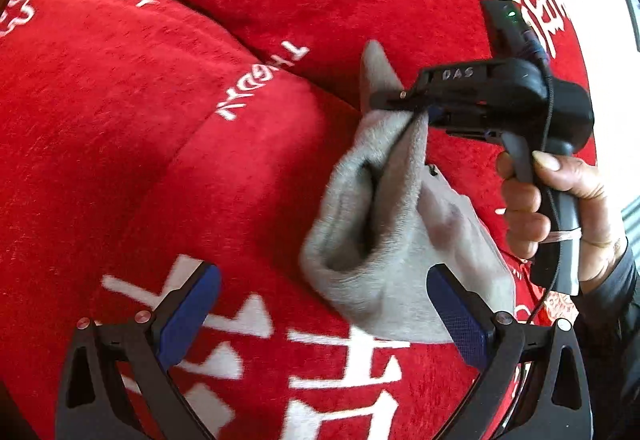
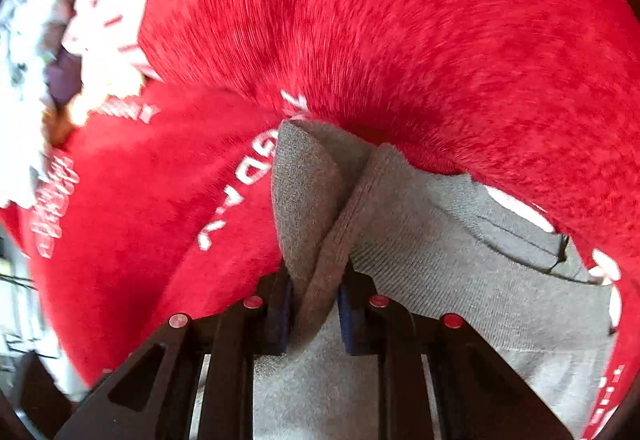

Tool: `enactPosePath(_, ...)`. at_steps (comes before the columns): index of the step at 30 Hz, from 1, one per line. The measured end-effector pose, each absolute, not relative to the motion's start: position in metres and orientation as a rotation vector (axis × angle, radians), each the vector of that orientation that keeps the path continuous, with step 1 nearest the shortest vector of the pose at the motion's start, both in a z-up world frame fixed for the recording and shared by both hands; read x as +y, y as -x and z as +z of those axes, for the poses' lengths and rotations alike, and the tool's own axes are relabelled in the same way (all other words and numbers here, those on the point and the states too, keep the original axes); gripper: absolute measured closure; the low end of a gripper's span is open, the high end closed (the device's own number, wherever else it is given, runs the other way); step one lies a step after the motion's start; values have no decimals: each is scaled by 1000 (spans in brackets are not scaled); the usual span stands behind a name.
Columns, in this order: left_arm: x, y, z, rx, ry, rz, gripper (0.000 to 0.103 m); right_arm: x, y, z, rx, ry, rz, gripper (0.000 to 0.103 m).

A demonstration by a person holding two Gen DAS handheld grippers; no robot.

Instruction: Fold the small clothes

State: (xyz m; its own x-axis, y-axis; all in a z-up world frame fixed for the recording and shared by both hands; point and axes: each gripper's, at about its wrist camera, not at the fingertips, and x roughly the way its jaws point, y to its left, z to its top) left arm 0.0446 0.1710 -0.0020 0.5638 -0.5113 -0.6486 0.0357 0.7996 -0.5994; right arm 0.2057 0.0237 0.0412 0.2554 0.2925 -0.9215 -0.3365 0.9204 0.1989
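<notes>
A: Where's the garment?

B: The small grey knit garment lies crumpled on the red plush cover with white lettering; one part is lifted off the cover, the rest lies bunched on it.

A: Who has it?

B: The right claw is clenched on a gathered edge of it; in the right wrist view the cloth runs pinched between the two blue pads, which press on it from both sides; a person's hand holds that tool's handle to the right of the garment.

A: And the other one?

B: The left claw stands released, jaws wide; its right pad lies over the garment's near corner, its left pad over bare cover; nothing is pinched.

A: Which step, then?

B: I'd judge it the start of a fold: lifting an edge so as to spread the piece out; no neat fold shows yet.

A: Next?

B: Probably the left claw must close on the near corner, so both can pull the cloth flat against the cover; the knit looks limp and may slump or slip if gripped thinly.
</notes>
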Motion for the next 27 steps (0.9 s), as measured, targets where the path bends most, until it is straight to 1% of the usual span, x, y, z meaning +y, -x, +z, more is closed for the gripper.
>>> enactPosePath(6,145,-55,1,911,544,-365,0,6,-200,41,1221,-48,459,83)
enactPosePath(7,142,-58,2,903,538,-338,6,5,-200,40,1221,-64,466,83)
enactPosePath(8,141,-60,2,895,542,-342,42,6,-200,40,1220,-70,468,83)
enactPosePath(10,134,-67,-1,937,551,-419,91,-1,-199,43,1219,-77,474,83)
enactPosePath(16,118,-57,20,839,426,-358,91,0,-205,33,1238,-92,463,81)
enactPosePath(19,101,-50,30,791,308,-298,91,5,-213,28,1271,-102,443,77)
enactPosePath(20,98,-47,32,778,273,-280,91,8,-217,25,1297,-101,433,67)
enactPosePath(21,90,-43,35,760,219,-258,91,11,-220,22,1314,-97,424,59)
enactPosePath(22,87,-40,37,750,188,-251,91,17,-223,19,1329,-80,409,48)
enactPosePath(23,84,-37,39,742,164,-246,91,22,-226,18,1335,-59,396,44)
enactPosePath(27,82,-34,41,733,135,-242,91,52,-239,0,1437,33,368,39)
